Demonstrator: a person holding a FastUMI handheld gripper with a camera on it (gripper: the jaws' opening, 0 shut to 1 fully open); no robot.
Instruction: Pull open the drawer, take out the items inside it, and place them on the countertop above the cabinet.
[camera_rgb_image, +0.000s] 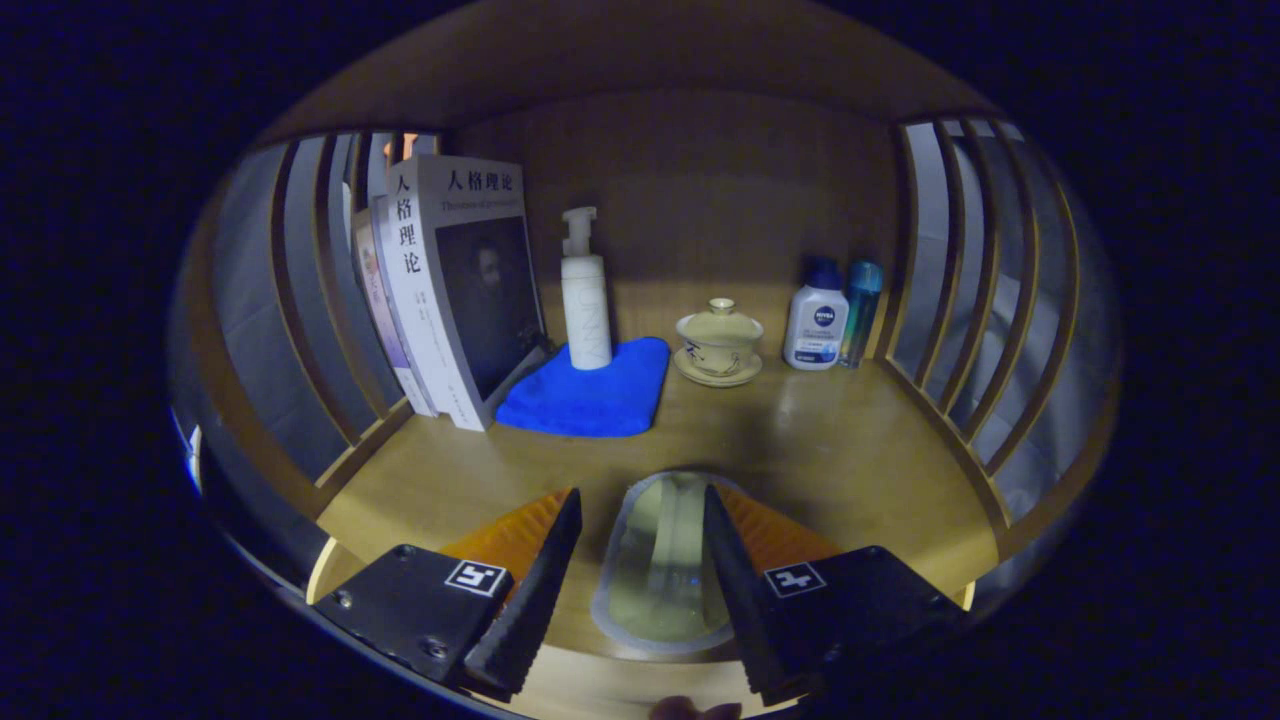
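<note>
Wooden countertop (850, 450) with slatted side rails (960, 300) and a solid back panel, seen along the 2 fingers of the gripper (640, 545). Between the fingers lies a clear glass item (655, 565), pale and oval in outline, its long axis running from 6 o'clock to 12 o'clock, that is, straight ahead along the fingers; its rounded far end points toward 12 o'clock, at the back panel. It appears to lie flat on the wood, though contact with the surface cannot be confirmed. The fingers are spread about as wide as the item; the right finger overlaps its edge, while a strip of wood shows between the left finger and the glass, so a firm pinch cannot be told. Beyond the fingers, at about 11 o'clock, a folded blue cloth (590, 395) carries a white pump bottle (585, 295), upright. Further toward 10 o'clock, several books (450, 290) stand leaning against the left rail. At about 1 o'clock sits a lidded teacup on a saucer (718, 345). Toward 2 o'clock, a white bottle with a dark cap (817, 320) stands just beside a slim teal bottle (860, 310), both near the right rail.
</note>
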